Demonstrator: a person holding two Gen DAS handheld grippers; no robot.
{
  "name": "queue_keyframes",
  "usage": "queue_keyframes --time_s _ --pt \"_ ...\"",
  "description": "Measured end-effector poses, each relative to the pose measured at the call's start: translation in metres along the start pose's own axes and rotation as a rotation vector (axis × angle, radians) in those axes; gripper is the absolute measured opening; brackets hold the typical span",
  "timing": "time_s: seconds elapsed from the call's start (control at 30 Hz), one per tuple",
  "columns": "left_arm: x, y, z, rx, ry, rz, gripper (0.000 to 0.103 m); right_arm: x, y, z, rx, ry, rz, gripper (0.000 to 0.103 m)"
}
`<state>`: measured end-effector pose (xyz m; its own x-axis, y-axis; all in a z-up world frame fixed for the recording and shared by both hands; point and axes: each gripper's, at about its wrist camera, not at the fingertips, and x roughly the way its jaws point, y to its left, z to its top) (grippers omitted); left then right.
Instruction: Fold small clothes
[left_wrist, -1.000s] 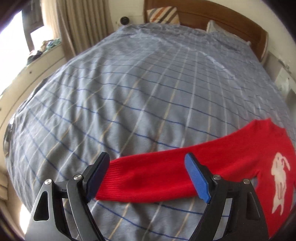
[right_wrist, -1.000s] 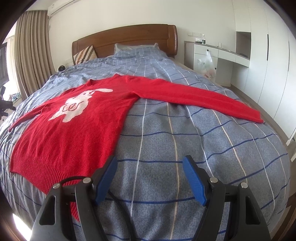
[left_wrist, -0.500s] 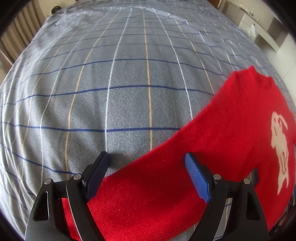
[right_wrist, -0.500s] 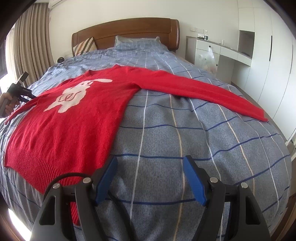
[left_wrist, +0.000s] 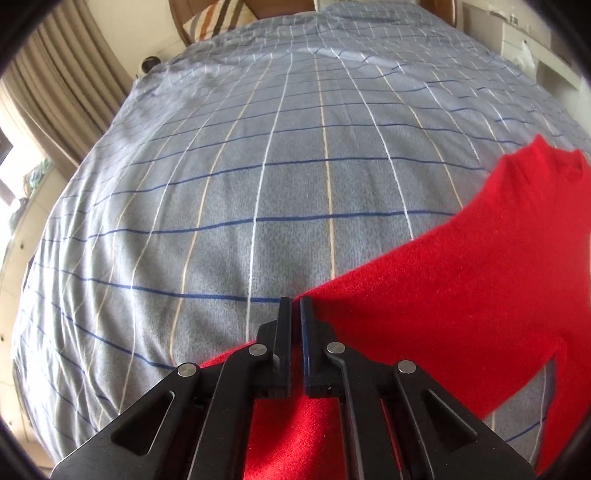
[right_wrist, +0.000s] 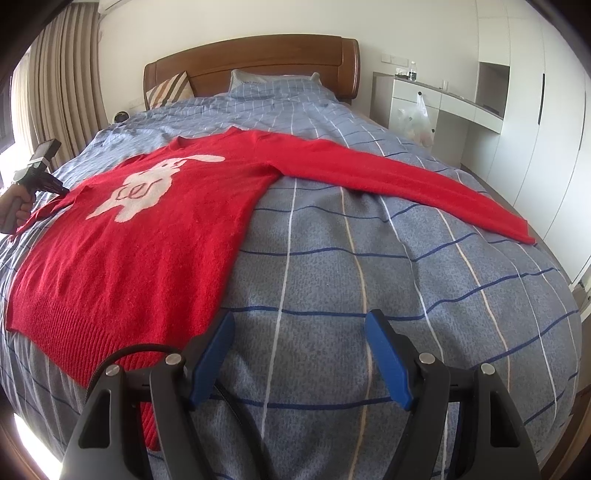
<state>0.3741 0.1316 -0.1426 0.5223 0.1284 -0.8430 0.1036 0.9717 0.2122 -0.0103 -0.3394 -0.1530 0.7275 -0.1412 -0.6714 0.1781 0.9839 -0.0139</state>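
A red sweater (right_wrist: 140, 251) with a white rabbit on the chest lies flat, face up, on the blue checked bed (right_wrist: 369, 280). One sleeve (right_wrist: 406, 184) stretches out to the right. The other sleeve (left_wrist: 443, 295) runs under my left gripper (left_wrist: 295, 301). Its jaws are closing and stand almost together, with the sleeve's knit pinched between them near its upper edge. In the right wrist view that left gripper (right_wrist: 62, 190), held by a hand (right_wrist: 14, 206), touches the sleeve at the far left. My right gripper (right_wrist: 299, 332) hovers open over bare bedding beside the sweater's hem, holding nothing.
A wooden headboard (right_wrist: 258, 55), a striped pillow (right_wrist: 170, 88) and a blue pillow (right_wrist: 273, 83) sit at the bed's far end. A white desk (right_wrist: 443, 99) with a hanging plastic bag (right_wrist: 417, 118) and tall wardrobes (right_wrist: 535, 110) line the right side. Curtains (right_wrist: 55, 85) hang on the left.
My left gripper has dropped onto the sweater's sleeve and its jaws have gone from wide open to nearly together on the knit. The right gripper has stayed where it was, open.
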Motion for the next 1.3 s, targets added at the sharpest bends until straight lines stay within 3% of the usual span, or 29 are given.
queue_keyframes --time_s 0.03,0.07,0.1,0.17,0.37,0.5,0.67,0.87,1.0,1.2,1.3 --pt "-0.002 0.003 -0.002 -0.021 0.003 -0.002 0.012 0.000 0.000 0.000 0.002 -0.002 0.001 0.073" --pt "-0.004 0.010 -0.004 -0.051 0.003 -0.003 0.022 -0.001 -0.001 0.000 0.004 -0.004 0.002 0.073" --pt "-0.010 0.017 -0.007 -0.084 -0.002 0.003 0.046 -0.002 -0.001 0.001 0.006 -0.007 0.001 0.073" --pt "-0.031 0.028 -0.018 -0.155 -0.050 0.008 0.075 -0.005 -0.003 0.002 0.014 -0.021 -0.001 0.073" --pt "-0.119 0.026 -0.090 -0.236 -0.218 -0.054 0.097 -0.024 -0.014 0.007 0.063 -0.111 -0.038 0.078" --pt "-0.142 -0.009 -0.153 -0.215 -0.237 -0.056 0.100 -0.028 -0.020 0.009 0.094 -0.130 -0.059 0.078" --pt "-0.124 -0.046 -0.200 -0.164 -0.172 -0.034 0.099 -0.028 -0.017 0.008 0.080 -0.129 -0.072 0.079" --pt "-0.108 -0.034 -0.219 -0.292 -0.200 -0.119 0.103 -0.017 -0.014 0.007 0.053 -0.108 -0.095 0.079" --pt "-0.109 -0.041 -0.229 -0.270 -0.264 -0.098 0.103 -0.013 -0.016 0.007 0.059 -0.104 -0.102 0.079" --pt "-0.107 -0.038 -0.228 -0.280 -0.253 -0.111 0.103 0.007 -0.017 0.003 0.069 -0.033 -0.098 0.080" --pt "-0.105 -0.039 -0.227 -0.268 -0.244 -0.099 0.103 0.020 -0.025 -0.002 0.123 0.014 -0.071 0.086"
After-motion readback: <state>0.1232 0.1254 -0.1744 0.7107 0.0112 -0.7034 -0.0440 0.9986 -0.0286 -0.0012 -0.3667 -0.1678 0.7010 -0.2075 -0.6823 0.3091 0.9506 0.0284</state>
